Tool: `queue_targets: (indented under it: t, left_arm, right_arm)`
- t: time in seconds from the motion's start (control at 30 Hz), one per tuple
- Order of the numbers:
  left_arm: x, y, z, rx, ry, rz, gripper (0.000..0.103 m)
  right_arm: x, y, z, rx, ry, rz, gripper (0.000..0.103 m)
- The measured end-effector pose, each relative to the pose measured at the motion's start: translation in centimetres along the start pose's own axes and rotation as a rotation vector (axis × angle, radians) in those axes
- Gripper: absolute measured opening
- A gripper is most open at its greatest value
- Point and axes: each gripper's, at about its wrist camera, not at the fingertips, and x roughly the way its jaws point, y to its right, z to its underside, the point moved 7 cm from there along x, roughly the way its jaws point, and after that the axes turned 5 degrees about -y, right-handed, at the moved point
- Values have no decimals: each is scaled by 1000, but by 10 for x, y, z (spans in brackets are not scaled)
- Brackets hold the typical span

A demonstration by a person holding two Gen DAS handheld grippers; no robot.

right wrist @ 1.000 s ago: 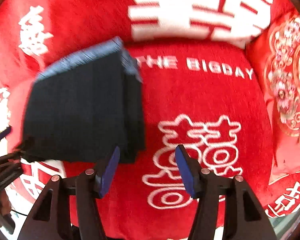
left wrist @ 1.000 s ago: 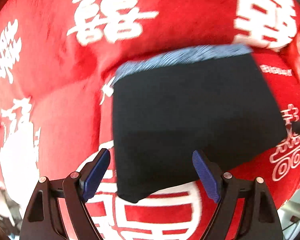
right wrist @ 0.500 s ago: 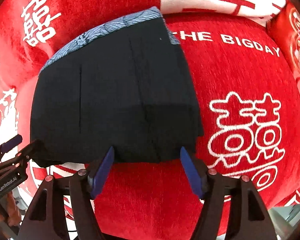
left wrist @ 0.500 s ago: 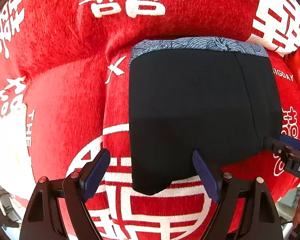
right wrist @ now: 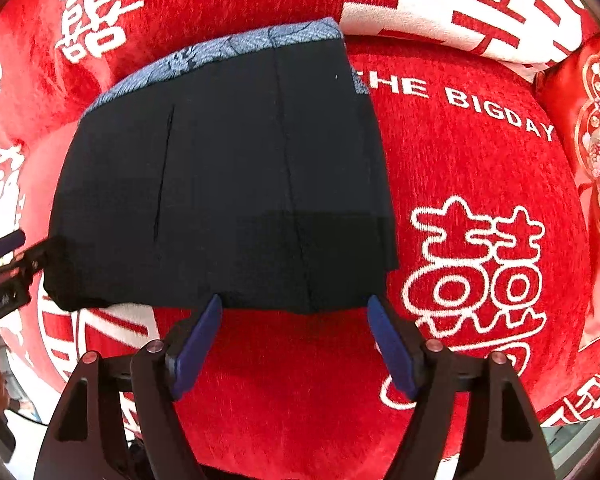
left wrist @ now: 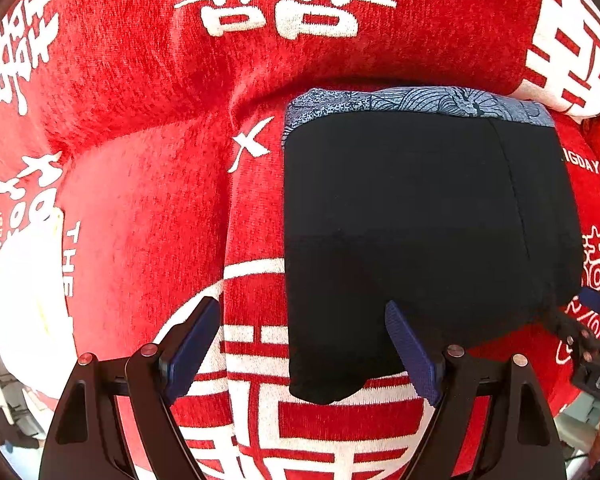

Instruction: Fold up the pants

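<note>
Left wrist view showed the black pants folded into a compact block, lying flat on a red blanket printed with white characters, filling the centre and right of the frame. A blue-grey patterned waistband ran along the block's upper edge. The left tongs stood wide apart at the bottom of the frame, with the lower left corner of the pants showing between the blue pads; no pad pressed on the cloth. At the right edge the other tool's tip sat by the lower right corner of the pants. In the right wrist view the pants lay in the centre and left of the frame, waistband at the top, the words "THE BIGDAY" on the blanket to the right. The right tongs were opening, framing the lower edge of the pants, with bare blanket between the pads and nothing gripped. An embroidered red cushion lay at the right edge.
</note>
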Motion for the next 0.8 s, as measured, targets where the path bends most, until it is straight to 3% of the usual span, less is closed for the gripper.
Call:
queue_targets:
  t: [0.53, 0.8]
  left_arm:
    - [-2, 8, -21, -28, 3, -41, 85]
    - [24, 1, -32, -28, -1, -58, 89]
  right_arm:
    - [-18, 54, -13, 32, -2, -54, 79]
    - [-30, 75, -30, 66, 32, -83, 79]
